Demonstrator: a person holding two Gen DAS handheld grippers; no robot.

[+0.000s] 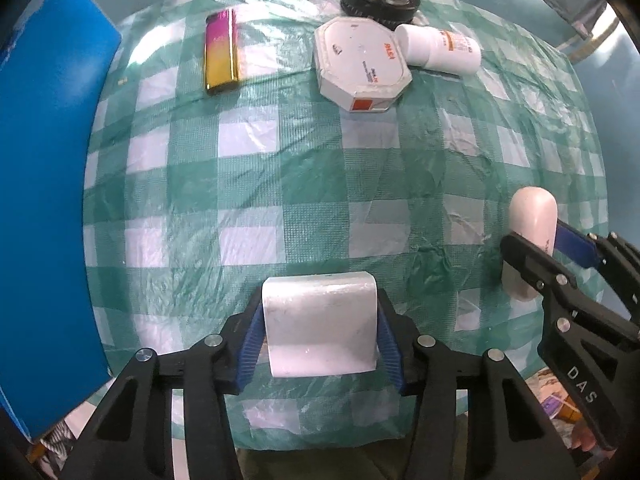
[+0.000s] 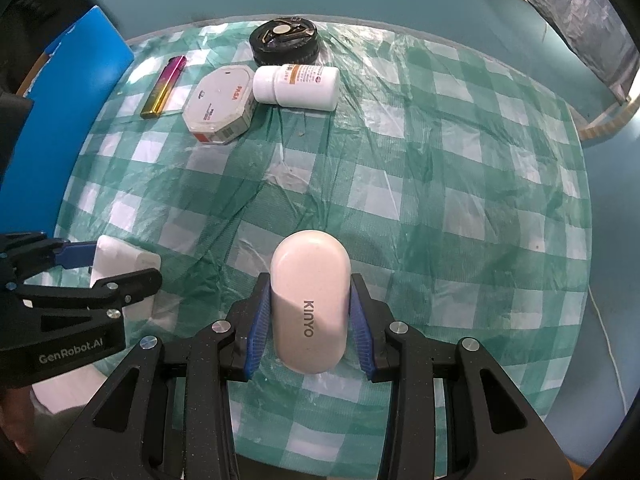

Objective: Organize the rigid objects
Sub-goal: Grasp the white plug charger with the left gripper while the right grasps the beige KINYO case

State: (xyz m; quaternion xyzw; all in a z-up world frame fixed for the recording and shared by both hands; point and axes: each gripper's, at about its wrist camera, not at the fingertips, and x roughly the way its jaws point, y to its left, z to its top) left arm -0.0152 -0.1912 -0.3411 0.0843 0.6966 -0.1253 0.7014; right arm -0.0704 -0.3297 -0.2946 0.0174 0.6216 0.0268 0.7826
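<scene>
A thin, crinkled green-and-white checked plastic cloth [image 2: 440, 184] covers the table, glossy where light strikes. The rounded white plastic case [image 2: 309, 304] looks smooth and satin. The pale grey rectangular block [image 1: 320, 328] has a dull, slightly scuffed sheen. The pink-to-gold lighter [image 1: 221, 51] is mirror-glossy, apparently metal. The white plastic bottle [image 2: 297, 87] carries a paper label. The jaws bear ribbed blue pads [image 2: 258, 332], matt.
</scene>
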